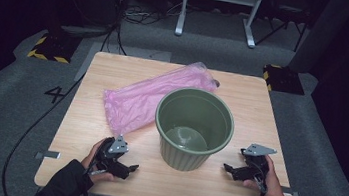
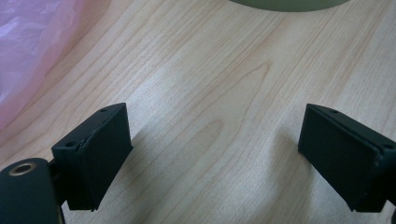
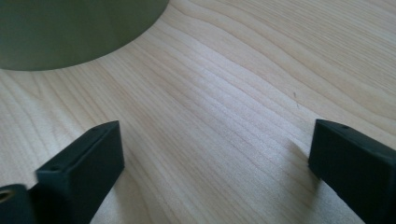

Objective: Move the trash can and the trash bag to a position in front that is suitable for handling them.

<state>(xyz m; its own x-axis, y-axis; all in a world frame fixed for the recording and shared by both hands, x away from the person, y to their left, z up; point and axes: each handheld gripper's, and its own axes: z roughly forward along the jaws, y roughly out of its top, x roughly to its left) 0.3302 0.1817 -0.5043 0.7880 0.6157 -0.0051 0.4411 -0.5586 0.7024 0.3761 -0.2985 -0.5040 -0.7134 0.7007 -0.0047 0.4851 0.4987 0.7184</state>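
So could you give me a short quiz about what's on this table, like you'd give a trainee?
1. True or false: the green bucket stands upright on the wooden table.
2. What lies behind and left of the bucket? A) a pink plastic bag B) a folded towel C) a cardboard box
3. Fill in: the left hand-held gripper and the right hand-held gripper both have their jaws ____.

Key: 1. True. 2. A, the pink plastic bag. 3. Open, with bare wood between them.
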